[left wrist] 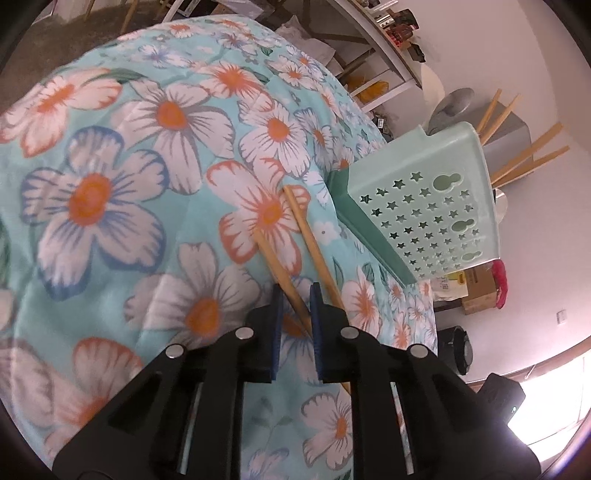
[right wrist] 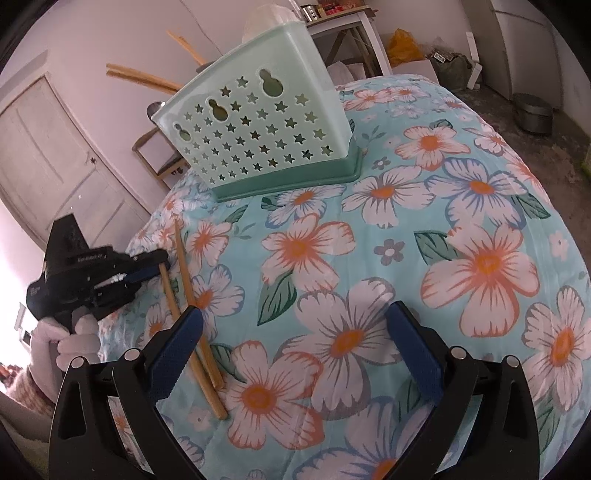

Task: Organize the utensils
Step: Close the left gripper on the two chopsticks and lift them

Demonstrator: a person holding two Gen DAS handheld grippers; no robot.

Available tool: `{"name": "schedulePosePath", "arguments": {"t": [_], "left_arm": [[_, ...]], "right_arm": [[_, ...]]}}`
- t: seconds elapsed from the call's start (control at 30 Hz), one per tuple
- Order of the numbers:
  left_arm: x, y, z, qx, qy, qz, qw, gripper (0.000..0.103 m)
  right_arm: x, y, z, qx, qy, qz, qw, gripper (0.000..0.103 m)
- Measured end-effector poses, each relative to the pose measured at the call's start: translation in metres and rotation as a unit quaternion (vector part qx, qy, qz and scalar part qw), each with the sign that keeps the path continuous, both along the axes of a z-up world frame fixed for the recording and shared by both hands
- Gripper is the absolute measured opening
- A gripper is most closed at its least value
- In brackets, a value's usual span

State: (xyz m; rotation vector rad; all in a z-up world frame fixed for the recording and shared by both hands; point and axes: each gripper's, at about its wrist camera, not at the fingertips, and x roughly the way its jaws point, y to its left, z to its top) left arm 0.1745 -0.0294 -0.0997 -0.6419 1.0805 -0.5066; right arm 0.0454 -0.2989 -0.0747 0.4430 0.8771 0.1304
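Right gripper (right wrist: 295, 350) is hovering open over the surface (right wrist: 406, 221); left gripper (right wrist: 160, 264) is pinching one chopstick (right wrist: 168, 291) below the basket (right wrist: 258, 125)

A floral cloth (right wrist: 443, 229) in turquoise, white and orange covers the table. White walls (left wrist: 517, 55) surround it. At ten o'clock in the right wrist view stands a white panelled door (right wrist: 48, 155); at one o'clock, white shelving (right wrist: 354, 33) and a grey speckled floor (right wrist: 517, 110). Bright light (left wrist: 546, 413) glares at four o'clock in the left view.
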Motion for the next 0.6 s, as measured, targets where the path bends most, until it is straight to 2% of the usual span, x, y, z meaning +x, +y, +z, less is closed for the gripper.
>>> {"name": "schedulePosePath", "arguments": {"t": [0.27, 0.6], "left_arm": [[-0.016, 0.031, 0.002, -0.004, 0.013, 0.013, 0.9998, 0.014], [-0.008, 0.033, -0.01, -0.027, 0.044, 0.013, 0.9986, 0.015]], "right_arm": [[0.001, -0.011, -0.002, 0.047, -0.003, -0.009, 0.999, 0.097], [-0.001, -0.009, -0.003, 0.037, -0.014, -0.019, 0.999, 0.097]]}}
